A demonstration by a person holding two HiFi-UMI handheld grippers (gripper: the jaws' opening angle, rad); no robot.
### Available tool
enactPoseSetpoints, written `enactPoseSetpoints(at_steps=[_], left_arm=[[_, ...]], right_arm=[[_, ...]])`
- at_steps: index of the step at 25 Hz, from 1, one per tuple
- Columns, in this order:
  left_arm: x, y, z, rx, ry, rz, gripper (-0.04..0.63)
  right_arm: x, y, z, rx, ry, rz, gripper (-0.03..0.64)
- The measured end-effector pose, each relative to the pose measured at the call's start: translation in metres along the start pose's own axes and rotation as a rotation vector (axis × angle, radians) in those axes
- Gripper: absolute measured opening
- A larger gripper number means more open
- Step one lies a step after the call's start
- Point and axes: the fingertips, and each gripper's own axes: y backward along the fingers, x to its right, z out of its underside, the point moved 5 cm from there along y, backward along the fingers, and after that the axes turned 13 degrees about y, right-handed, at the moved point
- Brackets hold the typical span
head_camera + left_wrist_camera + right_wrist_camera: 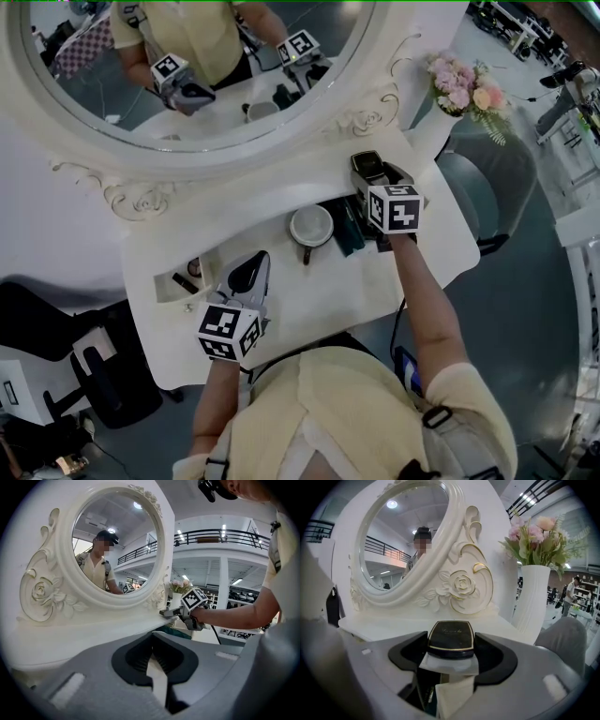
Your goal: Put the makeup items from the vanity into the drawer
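Right gripper (451, 654) has its jaws set wide, one against each long side of a black compact (451, 639). The compact lies flat with its gold-edged lid up. Its long axis runs along the jaws, and its far end points at the mirror (408, 541). The script on the lid is too small to read. The near end and underside are hidden behind a pale sheet at the jaws' base, so whether it rests on the vanity top (309, 300) or hangs just above it cannot be told. It sits over the back right part of the top, near the white vase (530, 602) of flowers. Dark shapes beside this gripper in the head view are too cramped to make out. Left gripper (152, 665), well apart over the front left of the top, has its jaws together with nothing between them.
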Motion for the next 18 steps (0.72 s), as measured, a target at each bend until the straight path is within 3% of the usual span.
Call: enactPoseSetpoints(at_steps=[9,18], left_arm=[[0.003,0.002,0.003,0.001,0.004,0.021,-0.002],[0.013,-0.008,0.006,-0.016,0.002,0.068,-0.002]], right_arm=[[0.000,0.030,-0.005,0.041,0.030,-0.032,0.316],[0.018,0.056,0.014,0.001,0.044,-0.001,0.316]])
